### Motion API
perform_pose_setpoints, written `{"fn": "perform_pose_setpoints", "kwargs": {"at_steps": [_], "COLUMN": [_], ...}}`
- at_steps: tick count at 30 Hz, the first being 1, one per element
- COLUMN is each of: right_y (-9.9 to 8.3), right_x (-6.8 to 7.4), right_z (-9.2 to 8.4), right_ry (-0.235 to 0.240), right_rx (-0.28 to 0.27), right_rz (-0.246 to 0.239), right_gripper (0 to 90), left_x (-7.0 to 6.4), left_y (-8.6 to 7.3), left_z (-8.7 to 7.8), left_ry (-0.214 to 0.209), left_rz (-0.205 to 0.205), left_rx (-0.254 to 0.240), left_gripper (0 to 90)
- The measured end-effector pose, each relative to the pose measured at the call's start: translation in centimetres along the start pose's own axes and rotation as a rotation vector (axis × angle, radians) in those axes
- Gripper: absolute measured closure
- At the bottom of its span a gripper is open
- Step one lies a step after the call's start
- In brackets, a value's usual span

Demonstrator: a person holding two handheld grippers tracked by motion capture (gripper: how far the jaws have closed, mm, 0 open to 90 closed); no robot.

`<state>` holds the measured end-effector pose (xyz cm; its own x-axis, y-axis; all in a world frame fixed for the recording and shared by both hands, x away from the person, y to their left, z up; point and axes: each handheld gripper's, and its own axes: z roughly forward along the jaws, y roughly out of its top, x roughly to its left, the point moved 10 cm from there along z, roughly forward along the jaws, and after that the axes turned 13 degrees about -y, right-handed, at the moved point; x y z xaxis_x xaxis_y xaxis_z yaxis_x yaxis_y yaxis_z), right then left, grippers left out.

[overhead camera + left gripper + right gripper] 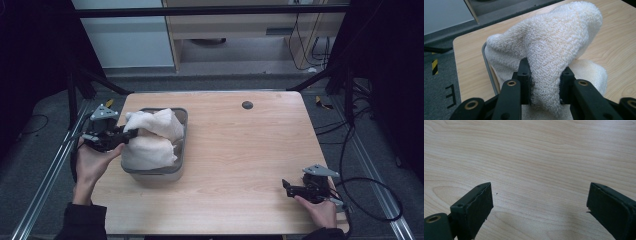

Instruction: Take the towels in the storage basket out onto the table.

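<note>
Left gripper view: white towel point(554, 47) bunched in grey bin point(181, 131) at counter point(250, 150) left, pinched by left tongs point(545, 82). Might drag the light bin or slip if lifted fast. Right tongs point(539, 205) spread wide, idle over bare wood.

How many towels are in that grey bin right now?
2: upper towel pinched by the left gripper, lower towel in the bin nearer the person. More may be hidden underneath.

Dim, dark surroundings; the table point(240, 150) is evenly lit, shadows soft, focus slightly soft.
</note>
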<state>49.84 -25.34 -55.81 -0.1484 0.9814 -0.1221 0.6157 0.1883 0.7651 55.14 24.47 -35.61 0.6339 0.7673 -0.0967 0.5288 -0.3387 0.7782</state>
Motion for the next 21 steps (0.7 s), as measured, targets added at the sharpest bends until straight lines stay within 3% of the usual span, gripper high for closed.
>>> {"fn": "perform_pose_setpoints", "kwargs": {"at_steps": [6,15,21], "right_y": [0.0,0.0,0.0], "right_x": [0.0,0.0,0.1], "right_z": [0.0,0.0,0.0], "right_ry": [0.001,0.001,0.002], "right_rx": [0.002,0.002,0.004], "right_rz": [0.001,0.001,0.0], "right_gripper": [6.7,6.7,6.7], "left_x": [-0.1,-0.2,-1.1], "left_y": [1.1,2.5,3.3], "left_z": [-0.8,-2.4,-3.4], "left_ry": [-0.005,-0.015,-0.031], "left_rz": [0.013,0.02,0.04], "left_rx": [0.015,-0.005,-0.015], "left_gripper": [70.0,70.1,70.1]}}
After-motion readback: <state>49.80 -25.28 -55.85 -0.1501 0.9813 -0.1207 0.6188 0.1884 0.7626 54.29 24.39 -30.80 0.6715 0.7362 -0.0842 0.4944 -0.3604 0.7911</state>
